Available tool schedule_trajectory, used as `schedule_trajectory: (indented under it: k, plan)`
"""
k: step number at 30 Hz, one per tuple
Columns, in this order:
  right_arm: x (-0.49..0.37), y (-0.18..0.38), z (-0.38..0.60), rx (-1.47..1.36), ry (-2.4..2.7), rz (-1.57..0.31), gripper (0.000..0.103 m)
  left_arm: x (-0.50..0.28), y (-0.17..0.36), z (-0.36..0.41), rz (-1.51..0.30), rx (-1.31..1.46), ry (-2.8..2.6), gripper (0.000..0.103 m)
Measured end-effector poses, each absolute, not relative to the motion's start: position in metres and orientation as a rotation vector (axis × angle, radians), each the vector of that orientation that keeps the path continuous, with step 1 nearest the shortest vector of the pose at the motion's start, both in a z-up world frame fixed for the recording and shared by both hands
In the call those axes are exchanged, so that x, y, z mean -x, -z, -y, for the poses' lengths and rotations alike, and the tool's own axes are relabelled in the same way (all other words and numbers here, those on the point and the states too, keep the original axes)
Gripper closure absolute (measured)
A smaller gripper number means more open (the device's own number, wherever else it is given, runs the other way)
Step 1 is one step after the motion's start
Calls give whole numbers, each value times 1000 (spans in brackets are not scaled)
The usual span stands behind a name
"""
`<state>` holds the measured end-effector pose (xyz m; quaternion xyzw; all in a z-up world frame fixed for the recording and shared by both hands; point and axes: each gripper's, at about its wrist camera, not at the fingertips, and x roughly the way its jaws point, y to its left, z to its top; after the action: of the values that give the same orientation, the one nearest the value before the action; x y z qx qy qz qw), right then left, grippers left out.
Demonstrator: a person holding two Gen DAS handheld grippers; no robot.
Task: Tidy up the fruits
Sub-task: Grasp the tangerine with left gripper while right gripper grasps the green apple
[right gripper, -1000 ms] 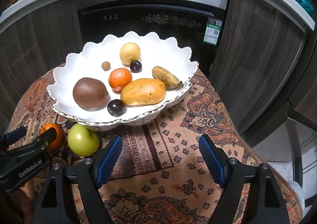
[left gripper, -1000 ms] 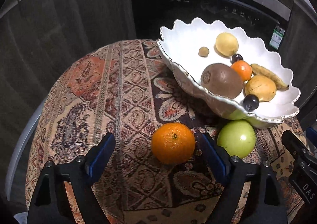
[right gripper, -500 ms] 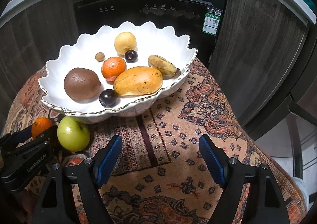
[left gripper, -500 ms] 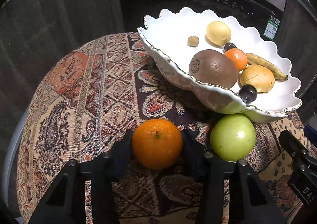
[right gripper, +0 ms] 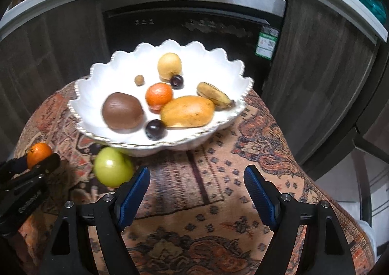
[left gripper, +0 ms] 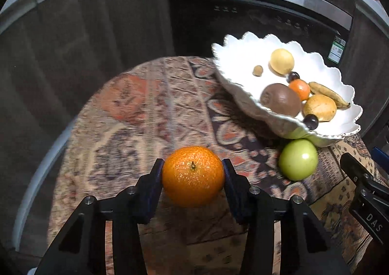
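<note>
Careful: your left gripper (left gripper: 192, 179) pinches the round orange (left gripper: 193, 176), which could roll out before reaching the bowl (left gripper: 243, 56); your right gripper (right gripper: 197, 192) gapes empty.

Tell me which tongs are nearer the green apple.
Right. The right tongs stand open, one finger tip just beside the green apple. The left tongs sit farther off, shut on the orange.

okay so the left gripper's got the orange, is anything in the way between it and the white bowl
Nothing visible blocks it. The left gripper is shut on the orange; the green apple sits beside the white bowl, off the direct line over its near rim.
</note>
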<state>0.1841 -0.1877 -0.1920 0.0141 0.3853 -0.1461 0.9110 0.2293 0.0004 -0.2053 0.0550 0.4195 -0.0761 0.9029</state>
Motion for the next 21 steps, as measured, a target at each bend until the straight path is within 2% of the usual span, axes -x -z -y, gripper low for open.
schedule_trajectory:
  k: [9, 21]
  plan:
    - [-192, 201, 142, -34, 241, -797, 23, -224, 205, -58, -828, -63, 36, 57]
    - [-215, 227, 124, -100, 319, -823, 23, -231, 210, -92, -791, -16, -23, 57]
